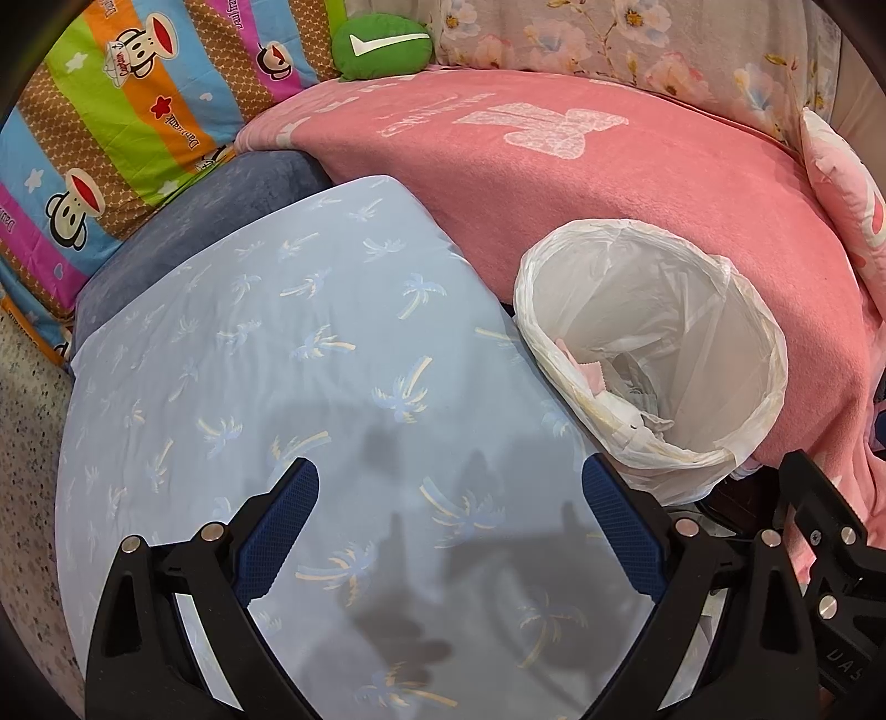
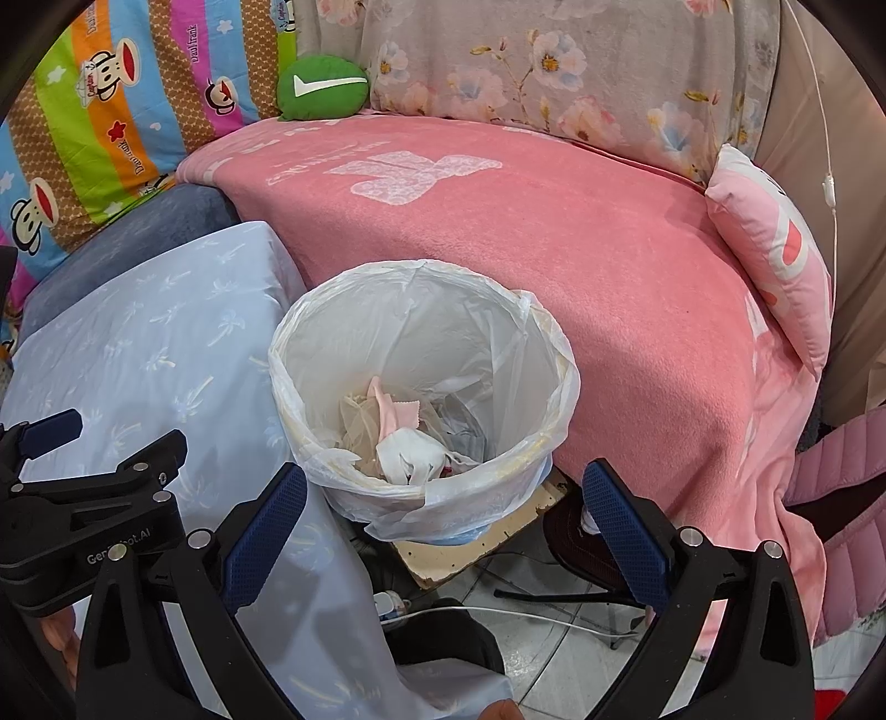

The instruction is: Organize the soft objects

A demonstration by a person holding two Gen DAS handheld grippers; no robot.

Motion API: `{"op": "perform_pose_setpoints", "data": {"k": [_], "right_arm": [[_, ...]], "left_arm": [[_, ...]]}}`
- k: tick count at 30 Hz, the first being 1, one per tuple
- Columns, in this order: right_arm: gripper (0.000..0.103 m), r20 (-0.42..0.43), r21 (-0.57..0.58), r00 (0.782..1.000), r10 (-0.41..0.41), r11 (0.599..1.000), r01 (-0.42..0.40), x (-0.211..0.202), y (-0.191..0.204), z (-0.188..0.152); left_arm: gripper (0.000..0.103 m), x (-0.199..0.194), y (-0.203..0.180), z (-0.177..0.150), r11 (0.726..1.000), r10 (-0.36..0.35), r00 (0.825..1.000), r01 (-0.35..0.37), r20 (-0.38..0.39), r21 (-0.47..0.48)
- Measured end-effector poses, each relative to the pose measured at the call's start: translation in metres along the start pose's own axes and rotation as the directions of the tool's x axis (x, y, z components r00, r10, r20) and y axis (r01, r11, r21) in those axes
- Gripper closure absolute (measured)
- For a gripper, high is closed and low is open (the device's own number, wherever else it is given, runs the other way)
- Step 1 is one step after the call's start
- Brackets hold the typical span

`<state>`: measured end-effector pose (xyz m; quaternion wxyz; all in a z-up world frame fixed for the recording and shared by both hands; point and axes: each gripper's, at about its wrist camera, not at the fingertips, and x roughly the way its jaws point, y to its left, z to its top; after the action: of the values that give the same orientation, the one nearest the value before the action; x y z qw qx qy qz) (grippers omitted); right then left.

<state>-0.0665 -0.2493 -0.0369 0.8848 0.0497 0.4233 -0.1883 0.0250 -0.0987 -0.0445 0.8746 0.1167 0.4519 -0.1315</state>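
Note:
A light blue cloth with palm prints (image 1: pixel 310 387) lies spread over a dark blue cushion (image 1: pixel 210 221); the same light blue cloth (image 2: pixel 149 343) shows at the left of the right wrist view. My left gripper (image 1: pixel 449 487) hovers open just above the cloth, holding nothing. My right gripper (image 2: pixel 443 493) is open and empty above the near rim of a white lined bin (image 2: pixel 421 387). A green round cushion (image 1: pixel 382 47) rests at the back on a pink blanket (image 1: pixel 609 183). A small pink pillow (image 2: pixel 775 249) leans at the right. The green cushion (image 2: pixel 322 86) also sits far back.
The lined bin (image 1: pixel 653 349) holds crumpled tissue and pink scraps. A striped cartoon-monkey quilt (image 1: pixel 111 127) and a floral quilt (image 2: pixel 554 61) line the back. Cables, a power strip (image 2: pixel 393 603) and a black stand leg lie on the tiled floor. My left gripper's body (image 2: pixel 83 498) is close by.

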Motion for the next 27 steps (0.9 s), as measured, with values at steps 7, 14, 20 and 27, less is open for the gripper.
{"op": "perform_pose_setpoints", "data": {"k": [7, 14, 20, 27], "right_arm": [[0.006, 0.001, 0.001, 1.000, 0.000, 1.000, 0.000, 0.0002, -0.0002, 0.0001], [0.006, 0.000, -0.001, 1.000, 0.001, 1.000, -0.001, 0.0004, -0.0004, 0.0006], [0.006, 0.001, 0.002, 1.000, 0.000, 1.000, 0.000, 0.0000, -0.0006, 0.0006], [0.006, 0.001, 0.011, 1.000, -0.006, 1.000, 0.006, -0.0002, -0.0041, 0.0008]], "left_arm": [[0.011, -0.0004, -0.0001, 0.0004, 1.000, -0.002, 1.000, 0.002, -0.002, -0.002], [0.011, -0.0005, -0.0007, 0.0002, 1.000, -0.002, 1.000, 0.002, -0.003, -0.002], [0.011, -0.0006, -0.0005, 0.0001, 1.000, -0.006, 1.000, 0.006, -0.004, 0.000], [0.011, 0.0001, -0.0002, -0.0015, 1.000, -0.002, 1.000, 0.002, -0.002, 0.002]]}}
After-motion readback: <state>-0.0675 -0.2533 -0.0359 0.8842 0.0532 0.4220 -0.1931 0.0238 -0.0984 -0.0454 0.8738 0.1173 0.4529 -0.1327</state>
